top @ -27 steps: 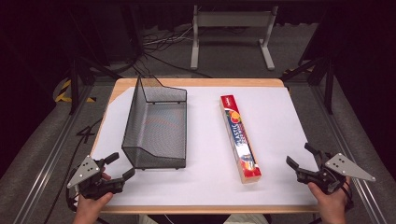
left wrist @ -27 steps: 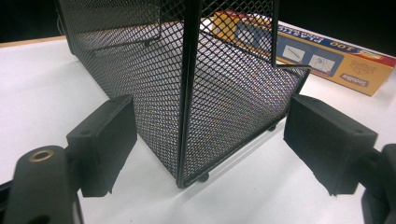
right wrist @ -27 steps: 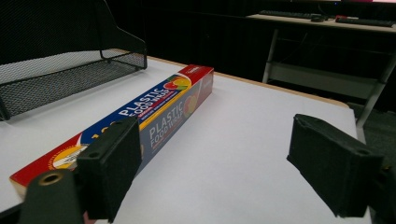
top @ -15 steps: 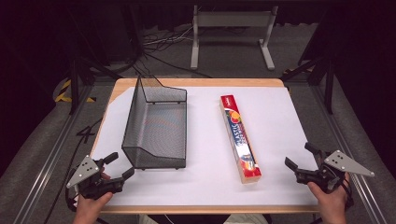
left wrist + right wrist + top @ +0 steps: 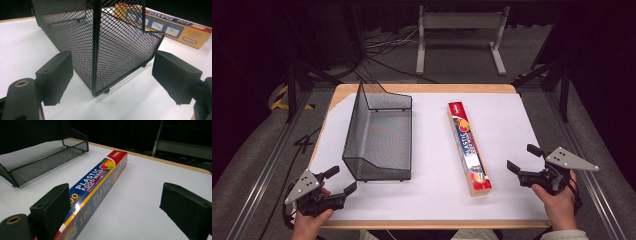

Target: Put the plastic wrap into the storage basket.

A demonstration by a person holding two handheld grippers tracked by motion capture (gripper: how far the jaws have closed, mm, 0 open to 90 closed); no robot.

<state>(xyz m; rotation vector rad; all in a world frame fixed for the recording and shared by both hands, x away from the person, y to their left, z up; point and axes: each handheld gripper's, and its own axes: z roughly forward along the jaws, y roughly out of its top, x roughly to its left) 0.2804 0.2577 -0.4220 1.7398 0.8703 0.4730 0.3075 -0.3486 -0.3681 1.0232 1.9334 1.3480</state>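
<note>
A black wire-mesh tray (image 5: 379, 135) sits on the left half of the white table top (image 5: 432, 195). To its right lies a long plastic food wrap box (image 5: 468, 147), running front to back. My left gripper (image 5: 342, 180) is open at the front left, just short of the tray's near corner. In the left gripper view that corner of the tray (image 5: 100, 50) stands between the spread jaws of the left gripper (image 5: 112, 72), untouched. My right gripper (image 5: 521, 158) is open to the right of the box's near end. In the right gripper view the box (image 5: 100, 180) runs past one jaw of the right gripper (image 5: 118, 205).
A person's hands hold both grippers at the table's front edge. Open white surface lies between tray and box and to the right of the box. Beyond the table are a metal stand (image 5: 459, 30), cables on the floor and dark frame rails at both sides.
My right gripper has shifted a little to the left and forward, closer to the near end of the box. The left gripper, tray and box have stayed put.
</note>
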